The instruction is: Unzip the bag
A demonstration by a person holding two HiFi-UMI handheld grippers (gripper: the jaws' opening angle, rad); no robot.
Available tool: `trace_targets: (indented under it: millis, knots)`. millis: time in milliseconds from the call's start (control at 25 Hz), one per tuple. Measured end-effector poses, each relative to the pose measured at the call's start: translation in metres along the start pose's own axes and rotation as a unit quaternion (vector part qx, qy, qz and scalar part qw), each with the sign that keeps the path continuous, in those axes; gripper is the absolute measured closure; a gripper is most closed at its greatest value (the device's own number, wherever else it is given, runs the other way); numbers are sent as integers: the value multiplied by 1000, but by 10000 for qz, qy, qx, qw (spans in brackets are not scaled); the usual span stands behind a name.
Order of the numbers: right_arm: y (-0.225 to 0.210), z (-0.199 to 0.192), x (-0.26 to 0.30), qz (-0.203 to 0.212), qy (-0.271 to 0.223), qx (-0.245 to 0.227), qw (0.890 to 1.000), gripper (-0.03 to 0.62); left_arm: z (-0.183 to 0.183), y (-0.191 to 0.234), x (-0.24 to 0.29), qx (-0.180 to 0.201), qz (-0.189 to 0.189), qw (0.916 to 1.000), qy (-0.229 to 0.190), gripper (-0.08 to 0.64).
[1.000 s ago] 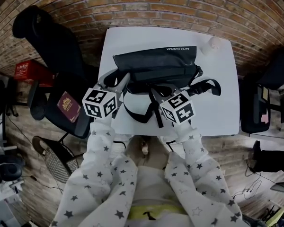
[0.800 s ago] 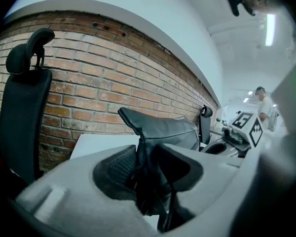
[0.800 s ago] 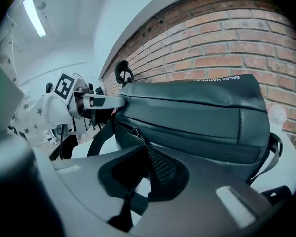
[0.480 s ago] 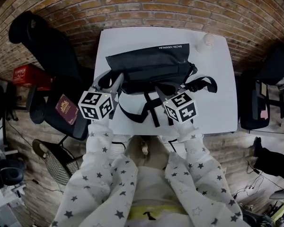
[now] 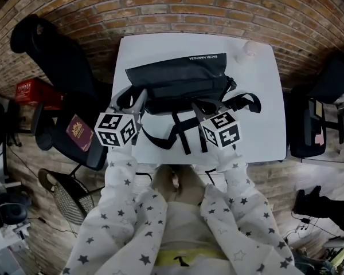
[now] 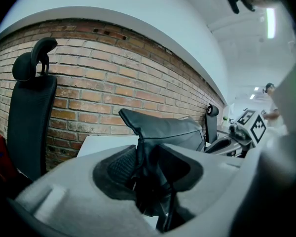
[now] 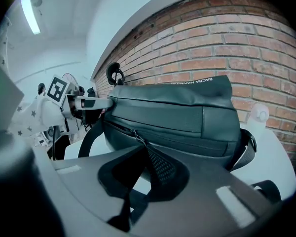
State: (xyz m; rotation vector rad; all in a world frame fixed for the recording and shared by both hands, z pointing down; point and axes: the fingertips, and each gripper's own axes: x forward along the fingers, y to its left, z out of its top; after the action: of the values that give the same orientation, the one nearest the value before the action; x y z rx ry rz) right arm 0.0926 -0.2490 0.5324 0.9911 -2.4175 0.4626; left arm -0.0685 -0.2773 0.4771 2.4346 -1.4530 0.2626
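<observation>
1. The left gripper is clamped on the left end of the black fabric sling bag.
2. The right gripper pinches the bag's small dark zipper pull.
3. The bag lies mid white table. The grippers have drifted slightly apart, so the zip is probably just starting to open.

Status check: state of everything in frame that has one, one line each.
bag: on the table, no open gap visible along the zip.
zipper pull: pinched in the right claw.
left claw: shut on the bag's left end.
right claw: shut on the zipper pull.
strap: loose, lying on the table.
</observation>
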Motion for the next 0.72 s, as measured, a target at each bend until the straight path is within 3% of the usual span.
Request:
trace_targets:
  millis: [720]
  knots:
    - [-20, 4, -7, -343, -20, 105, 9994, 577, 1, 16, -9, -47, 338, 9994, -101, 417]
